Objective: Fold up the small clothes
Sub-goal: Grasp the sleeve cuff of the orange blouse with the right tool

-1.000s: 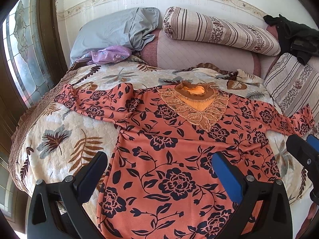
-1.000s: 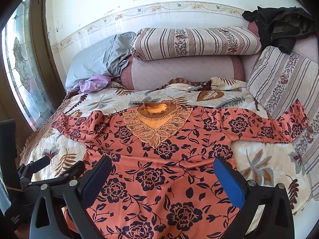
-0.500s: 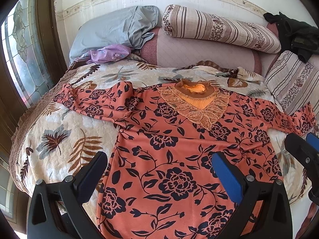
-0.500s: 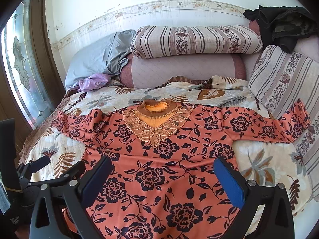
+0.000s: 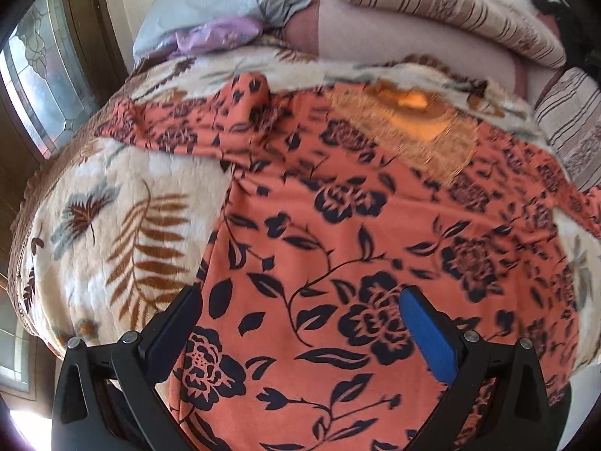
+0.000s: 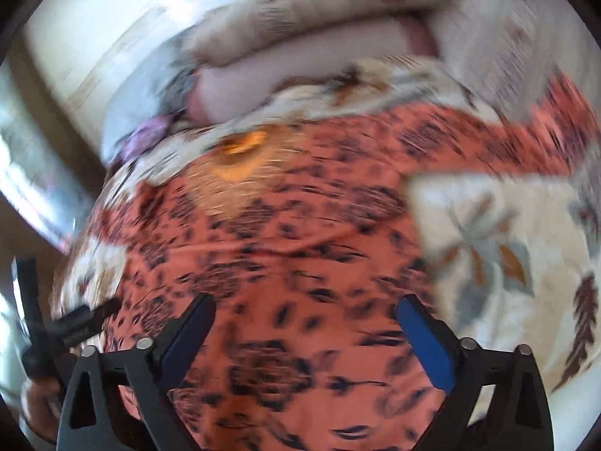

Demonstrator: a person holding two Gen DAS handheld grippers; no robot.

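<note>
Each camera sat on a gripper and looked forward between its two fingers, steeply down onto the bed. The left wrist view looked from above the near edge of the bed, close over the lower left part of the orange floral garment [image 5: 338, 248], with the leaf-printed bedspread [image 5: 112, 218] on its left and the pillows [image 5: 432, 7] at the top. The right wrist view, much blurred, looked from further right, close over the same garment [image 6: 285, 263], with the bedspread [image 6: 499, 248] on its right. Both views shared the garment's body, its orange neckline and the pillows. The left gripper [image 6: 80, 325] showed at the left edge of the right view.
</note>
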